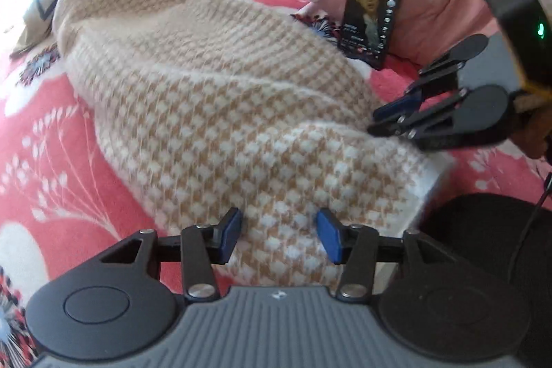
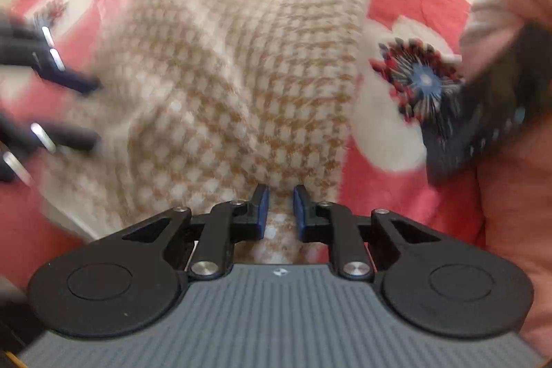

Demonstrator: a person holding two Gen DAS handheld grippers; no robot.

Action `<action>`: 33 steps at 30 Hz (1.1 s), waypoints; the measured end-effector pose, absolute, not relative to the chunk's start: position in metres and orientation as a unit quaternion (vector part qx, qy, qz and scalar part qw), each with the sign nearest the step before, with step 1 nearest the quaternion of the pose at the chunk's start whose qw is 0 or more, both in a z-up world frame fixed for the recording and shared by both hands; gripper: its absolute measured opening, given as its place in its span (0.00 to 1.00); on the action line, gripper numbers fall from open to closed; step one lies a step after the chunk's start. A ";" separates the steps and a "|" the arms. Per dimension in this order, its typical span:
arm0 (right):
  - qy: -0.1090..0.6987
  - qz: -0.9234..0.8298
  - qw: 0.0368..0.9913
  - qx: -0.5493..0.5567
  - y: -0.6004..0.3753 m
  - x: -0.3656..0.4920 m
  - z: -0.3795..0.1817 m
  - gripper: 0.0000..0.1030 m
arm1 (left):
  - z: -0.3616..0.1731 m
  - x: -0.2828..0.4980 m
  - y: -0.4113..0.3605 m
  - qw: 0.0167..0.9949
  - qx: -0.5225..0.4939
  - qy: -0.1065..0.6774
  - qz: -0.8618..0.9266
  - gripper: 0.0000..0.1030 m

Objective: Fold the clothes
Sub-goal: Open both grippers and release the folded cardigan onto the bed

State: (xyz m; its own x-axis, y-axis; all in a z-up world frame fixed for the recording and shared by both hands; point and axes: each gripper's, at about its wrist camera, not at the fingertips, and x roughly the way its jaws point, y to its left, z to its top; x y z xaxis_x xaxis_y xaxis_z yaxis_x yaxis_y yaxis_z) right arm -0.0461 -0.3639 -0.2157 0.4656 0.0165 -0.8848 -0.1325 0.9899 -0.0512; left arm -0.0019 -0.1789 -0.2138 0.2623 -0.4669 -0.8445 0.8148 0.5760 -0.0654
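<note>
Mid-fold, knit sweater [image 1: 220, 112] on bed [image 1: 51, 161].
Your left hand-held gripper [image 1: 278, 235] is wide; right hand-held gripper [image 2: 280, 211] narrow, grip unclear. Next: pinch hem w/ both.

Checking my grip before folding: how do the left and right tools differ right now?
The left tool has its jaws spread wide over the sweater; the right tool has its jaws much closer, a narrow gap remaining. The left sits at the sweater's near hem, the right at its side edge. Both have blue pads.
</note>
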 end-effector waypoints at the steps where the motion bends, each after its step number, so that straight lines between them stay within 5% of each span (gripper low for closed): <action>1: 0.523 0.042 0.850 -0.036 -0.370 -0.041 -0.210 0.13 | -0.215 -0.002 -0.178 0.770 0.199 0.439 -0.417 0.49; 8: 0.423 0.056 0.903 -0.047 -0.358 0.034 -0.142 0.13 | -0.218 0.001 -0.173 0.770 0.180 0.451 -0.413 0.50; 14: 0.472 -0.017 0.876 -0.095 -0.387 0.101 -0.229 0.08 | -0.222 -0.006 -0.163 0.775 0.167 0.444 -0.417 0.51; 21: 0.396 -0.025 0.914 -0.083 -0.381 0.117 -0.153 0.09 | -0.224 -0.005 -0.156 0.774 0.151 0.452 -0.416 0.52; 28: 0.449 -0.045 0.892 0.004 -0.426 0.192 -0.231 0.00 | -0.228 -0.008 -0.152 0.776 0.138 0.456 -0.414 0.53; 33: 0.437 -0.028 0.899 0.005 -0.419 0.186 -0.183 0.03 | -0.232 -0.010 -0.147 0.778 0.118 0.461 -0.410 0.54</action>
State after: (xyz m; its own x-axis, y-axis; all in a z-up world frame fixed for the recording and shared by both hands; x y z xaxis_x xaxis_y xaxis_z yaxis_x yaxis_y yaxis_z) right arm 0.1862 -0.4186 -0.1834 0.6163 -0.0465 -0.7862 0.0559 0.9983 -0.0153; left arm -0.0099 -0.1468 -0.2320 0.2384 -0.5291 -0.8144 0.7469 0.6359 -0.1945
